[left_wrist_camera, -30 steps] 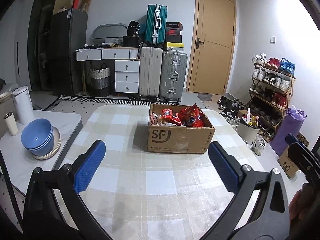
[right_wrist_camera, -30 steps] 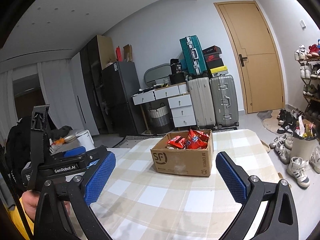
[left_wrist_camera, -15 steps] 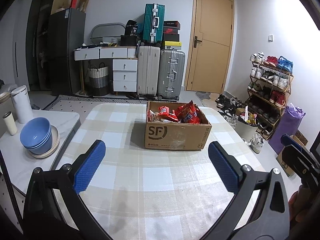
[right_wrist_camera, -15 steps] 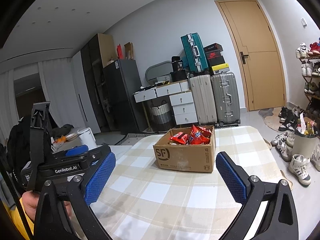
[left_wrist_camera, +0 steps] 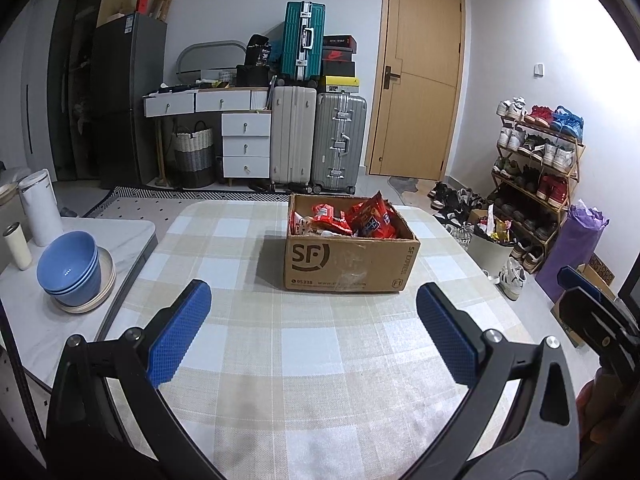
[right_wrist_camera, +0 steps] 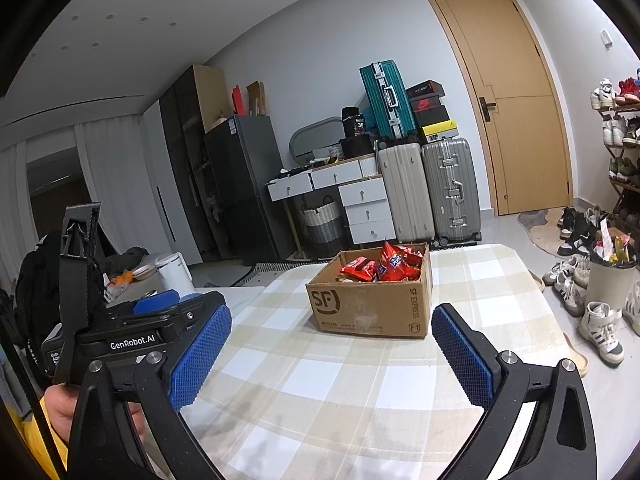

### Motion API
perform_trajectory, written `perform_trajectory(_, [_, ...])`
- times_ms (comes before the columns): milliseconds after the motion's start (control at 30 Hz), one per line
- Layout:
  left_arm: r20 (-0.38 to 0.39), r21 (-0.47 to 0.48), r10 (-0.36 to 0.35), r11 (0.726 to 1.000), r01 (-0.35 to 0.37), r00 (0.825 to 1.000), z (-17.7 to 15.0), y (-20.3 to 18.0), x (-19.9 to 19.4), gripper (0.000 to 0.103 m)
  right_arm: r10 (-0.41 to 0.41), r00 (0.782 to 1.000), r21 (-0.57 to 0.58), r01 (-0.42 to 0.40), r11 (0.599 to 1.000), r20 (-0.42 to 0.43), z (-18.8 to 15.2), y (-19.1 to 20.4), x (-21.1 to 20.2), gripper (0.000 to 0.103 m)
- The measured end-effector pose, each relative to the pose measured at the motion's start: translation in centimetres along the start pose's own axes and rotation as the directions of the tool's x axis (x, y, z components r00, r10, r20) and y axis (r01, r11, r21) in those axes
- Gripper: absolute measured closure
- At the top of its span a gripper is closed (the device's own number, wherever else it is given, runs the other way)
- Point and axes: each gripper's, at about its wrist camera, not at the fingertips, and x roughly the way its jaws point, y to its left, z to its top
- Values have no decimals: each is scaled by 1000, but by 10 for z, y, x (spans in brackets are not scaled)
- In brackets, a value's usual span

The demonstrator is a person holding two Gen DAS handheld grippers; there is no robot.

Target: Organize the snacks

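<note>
Brown cardboard box (left_wrist_camera: 351,256) of red snack packets (left_wrist_camera: 370,220) is sitting toward the checked table's (left_wrist_camera: 320,380) far edge, well ahead of both blue-padded grippers, left gripper (left_wrist_camera: 312,332) and right gripper (right_wrist_camera: 330,354), gaping wide, gripping nothing.

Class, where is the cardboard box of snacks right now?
In both wrist views the box sits on the checked table, toward its far edge, ahead of both open claws, with the suitcases behind it.

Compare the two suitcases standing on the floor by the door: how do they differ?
The cream suitcase is pale with smooth vertical ribs; the silver suitcase is grey metal with latches and corner caps. The cream suitcase carries an upright teal suitcase; the silver suitcase carries stacked shoe boxes. Both stand upright, side by side.
</note>
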Motion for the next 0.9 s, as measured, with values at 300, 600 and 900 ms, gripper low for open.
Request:
perform_trajectory(300, [-5,-1,-2,1000,2,1000,-3,0,2,0,2,1000,4,-2,1000,-11,-1,-1,3,1])
perform_trajectory(600, [-15,-3,0,1000,0,1000,-14,2,11,0,2,1000,11,-2,1000,-26,-3,-2,7,1])
perform_trajectory(900, [-17,-6,-2,1000,2,1000,-16,5,14,0,4,1000,12,-3,1000,-27,-3,-3,8,1])
